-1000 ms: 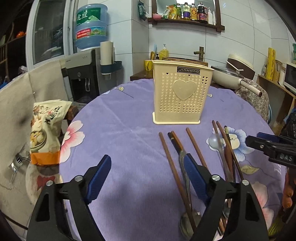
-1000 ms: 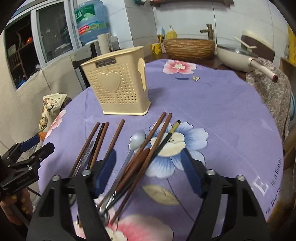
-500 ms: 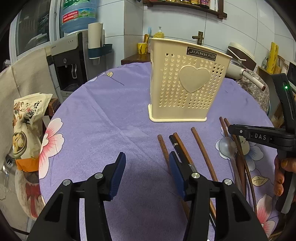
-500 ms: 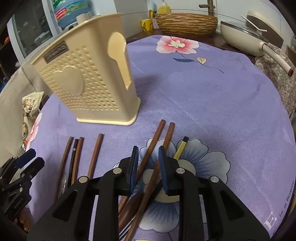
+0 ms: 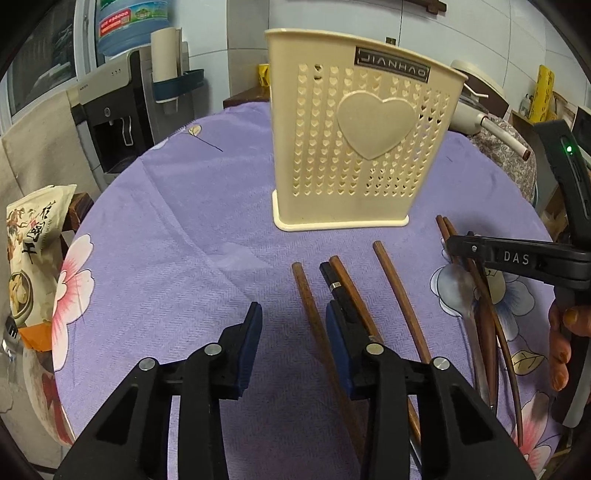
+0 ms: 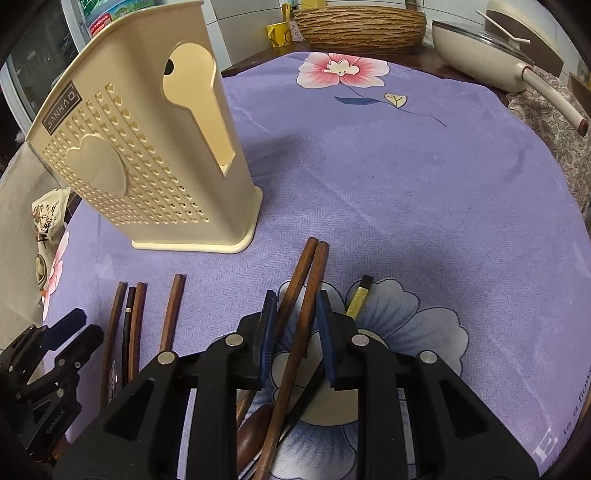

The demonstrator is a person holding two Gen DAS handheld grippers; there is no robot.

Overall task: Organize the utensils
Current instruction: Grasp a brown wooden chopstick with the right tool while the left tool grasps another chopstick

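since every chopstick and spoon in view lies flat on the cloth, the sorting looks barely begun: nothing can be seen standing in the cream holder (image 5: 354, 147), though its inside is hidden from both cameras.

the right gripper (image 6: 295, 332) is low over a pair of brown chopsticks (image 6: 303, 295), its blue pads narrowed to either side of them. whether the pads already pinch the wood i cannot tell; a slim gap seems to show on each side. a black stick with a gold end (image 6: 360, 299) lies just beside it at about 1 o'clock, and a wooden spoon (image 6: 255, 428) lies under the pair at 6 o'clock.

the left gripper (image 5: 293, 339) is held about half open with nothing between its pads. one brown chopstick (image 5: 310, 306) lies close to its right pad, and a black chopstick (image 5: 338, 291) with two more brown ones runs off toward 5 o'clock. a metal spoon (image 5: 454, 284) lies beyond them at 3 o'clock.

the holder stands upright at 12 o'clock from the left gripper and 10 o'clock from the right one, near the chopstick tips but apart from them.

my guess is that one pair is being picked up first, with all the rest left to do.

the surface is a round table under a purple flowered cloth (image 6: 406, 177), soft and slightly creased. around it is a small kitchen: a water dispenser (image 5: 110, 110) at 10 o'clock, a snack bag (image 5: 33, 251) at 9 o'clock, a woven basket (image 6: 362, 22) and a pale pan (image 6: 491, 40) at the far edge.
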